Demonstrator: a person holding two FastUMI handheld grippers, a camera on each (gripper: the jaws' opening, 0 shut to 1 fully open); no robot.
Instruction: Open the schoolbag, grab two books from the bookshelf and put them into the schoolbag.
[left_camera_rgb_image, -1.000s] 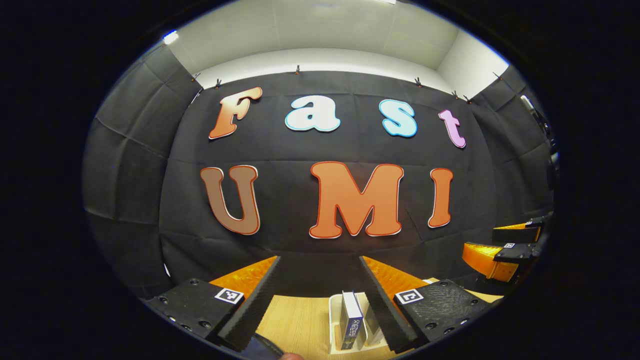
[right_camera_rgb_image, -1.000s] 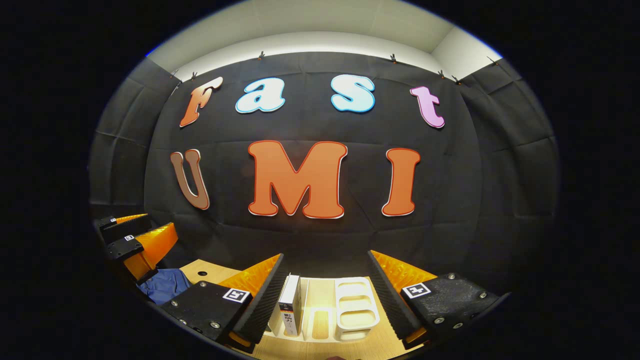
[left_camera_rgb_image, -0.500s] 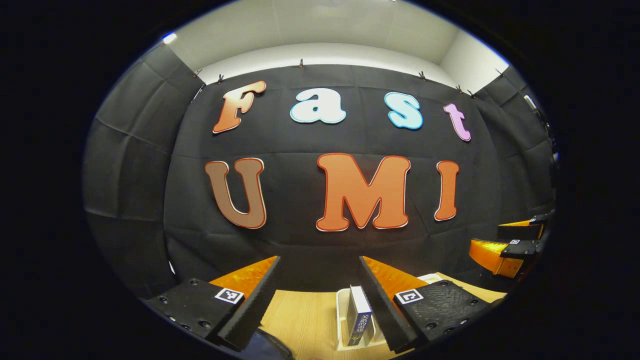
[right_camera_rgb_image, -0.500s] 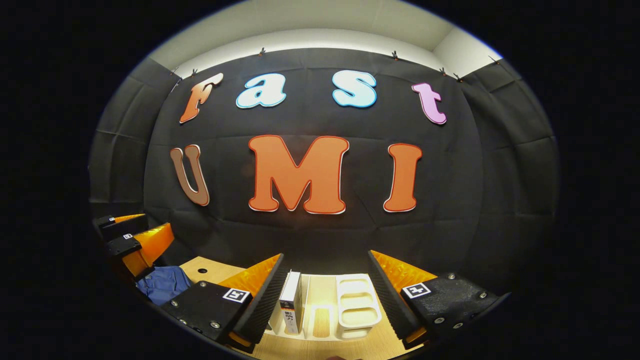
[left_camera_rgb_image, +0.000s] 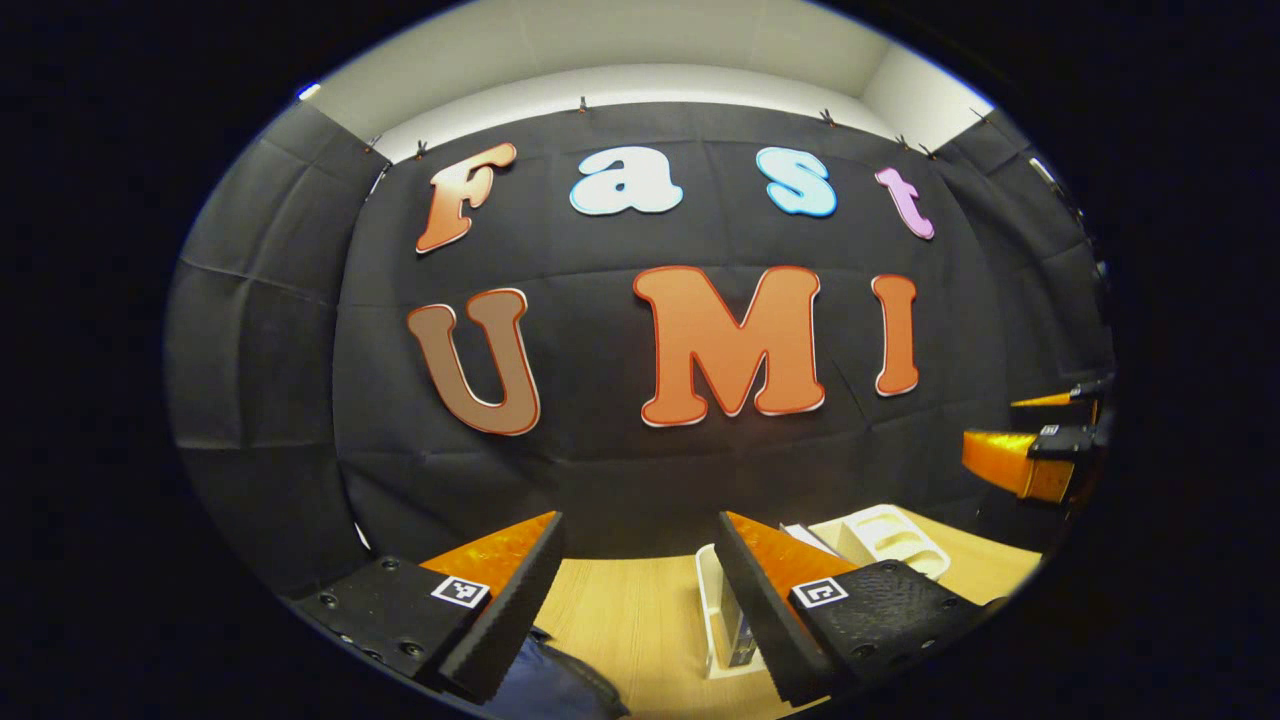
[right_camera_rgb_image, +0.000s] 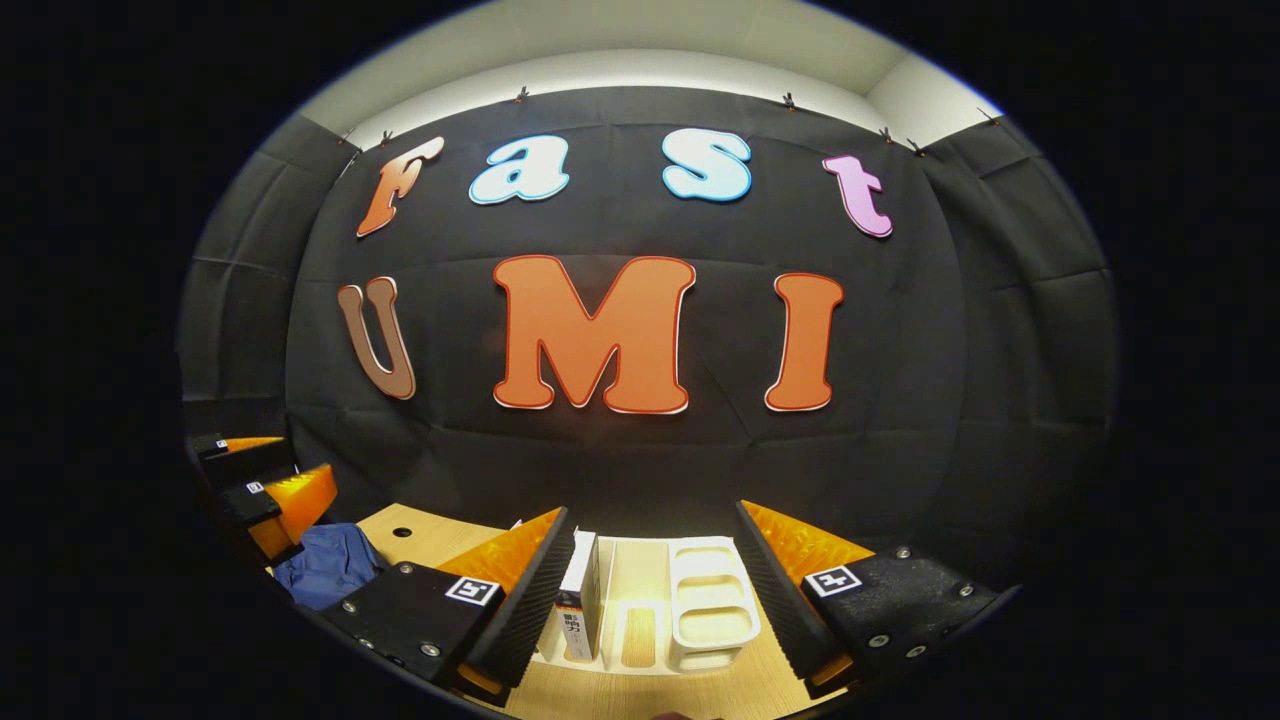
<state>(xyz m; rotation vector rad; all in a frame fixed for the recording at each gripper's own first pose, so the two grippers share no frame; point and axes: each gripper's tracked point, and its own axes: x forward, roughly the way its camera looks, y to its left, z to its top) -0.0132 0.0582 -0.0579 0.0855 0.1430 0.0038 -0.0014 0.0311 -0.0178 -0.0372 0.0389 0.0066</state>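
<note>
Here both grippers, left gripper (left_camera_rgb_image: 635, 590) and right gripper (right_camera_rgb_image: 655, 590), stand wide open and hold nothing. The upright white-spined book (right_camera_rgb_image: 578, 612) waits in the white plastic bookshelf (right_camera_rgb_image: 708, 610); it seems stiff and light, best pinched across its covers. The soft blue fabric schoolbag (right_camera_rgb_image: 328, 566) lies nearby, to the left.

A staged recording booth is shown rather than a lived-in room. Black cloth (right_camera_rgb_image: 950, 400) is clipped up as walls on the far side and both flanks, below a plain white ceiling (left_camera_rgb_image: 650, 40). A light wooden table (left_camera_rgb_image: 620, 620) is set near, dressed with a white bookshelf (right_camera_rgb_image: 700, 610) and a blue schoolbag (right_camera_rgb_image: 325, 565).
</note>
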